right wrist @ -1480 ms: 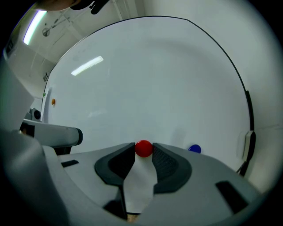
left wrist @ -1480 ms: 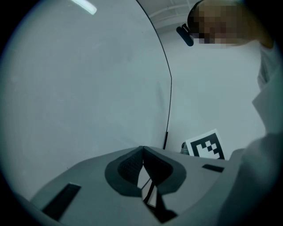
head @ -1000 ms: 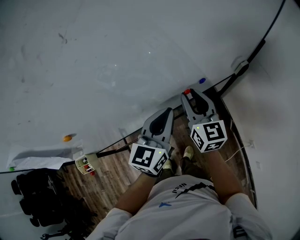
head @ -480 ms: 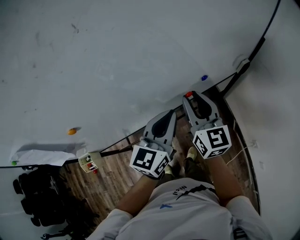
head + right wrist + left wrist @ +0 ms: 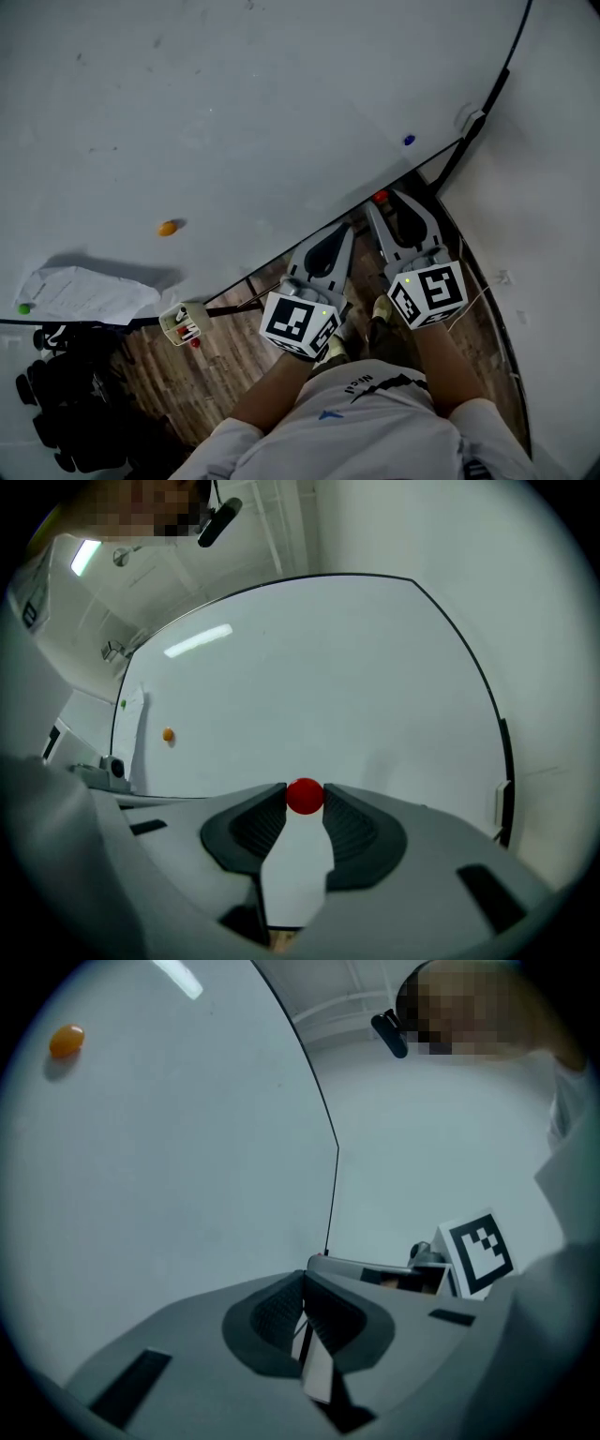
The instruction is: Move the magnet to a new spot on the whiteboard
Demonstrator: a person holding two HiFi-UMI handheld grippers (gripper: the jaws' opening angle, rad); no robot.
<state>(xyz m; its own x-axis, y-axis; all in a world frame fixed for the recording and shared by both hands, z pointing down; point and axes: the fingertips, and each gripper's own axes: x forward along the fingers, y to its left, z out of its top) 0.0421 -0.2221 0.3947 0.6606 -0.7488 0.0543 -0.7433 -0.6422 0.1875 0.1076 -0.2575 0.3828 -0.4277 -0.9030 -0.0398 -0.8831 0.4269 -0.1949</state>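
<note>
We wear a white short-sleeved T-shirt (image 5: 375,431) with a dark jagged print (image 5: 384,379) and a small blue mark (image 5: 327,411) on the chest. Pale shoes (image 5: 379,306) show below it. We note that the left gripper (image 5: 339,229) and the right gripper (image 5: 384,200) have matching grey moulded shells that taper toward the tips, with dark ribbed pads (image 5: 354,829) inside. Each carries a white cube (image 5: 298,324) printed with black square markers. A small green light (image 5: 407,278) glows beside the right one.
</note>
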